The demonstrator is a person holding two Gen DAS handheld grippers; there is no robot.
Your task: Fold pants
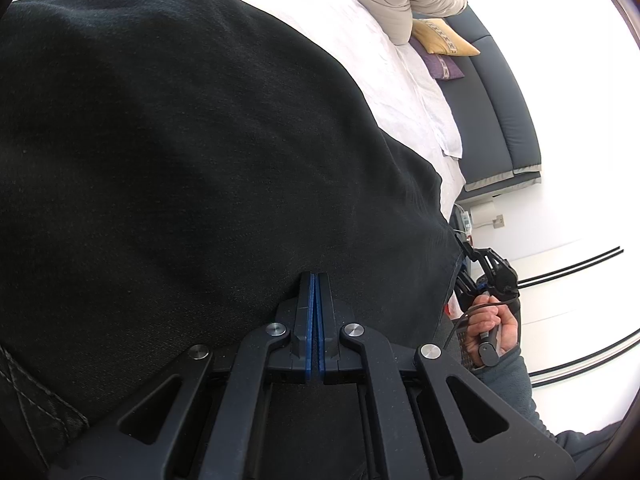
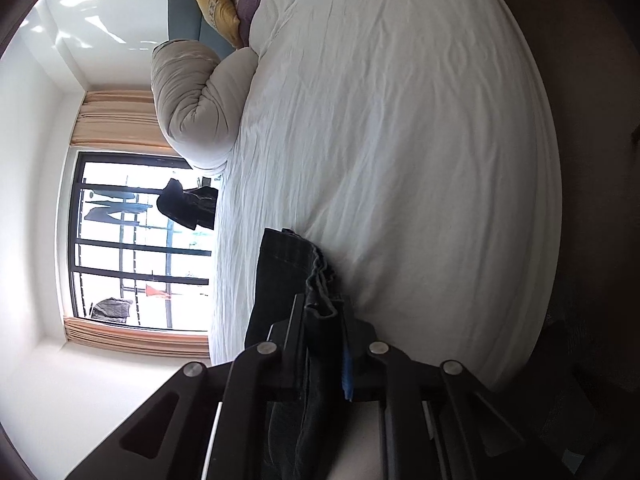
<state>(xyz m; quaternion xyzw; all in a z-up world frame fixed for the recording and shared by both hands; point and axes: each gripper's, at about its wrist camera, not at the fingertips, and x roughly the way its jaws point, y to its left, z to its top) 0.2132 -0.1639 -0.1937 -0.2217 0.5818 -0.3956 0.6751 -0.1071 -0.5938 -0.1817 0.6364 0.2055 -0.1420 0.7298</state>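
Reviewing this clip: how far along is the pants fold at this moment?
Early to midway, it seems. Done: both grippers have hold of the pants. In hand: the left gripper is pinched shut on dark cloth, and the right gripper clamps a bunched hem edge beside the white bed sheet. Left: no flat, finished stack shows on the bed, so laying down and squaring remains.

A white-sheeted bed (image 2: 400, 140) with a beige duvet roll (image 2: 192, 96) faces a bright curtained window (image 2: 132, 240).
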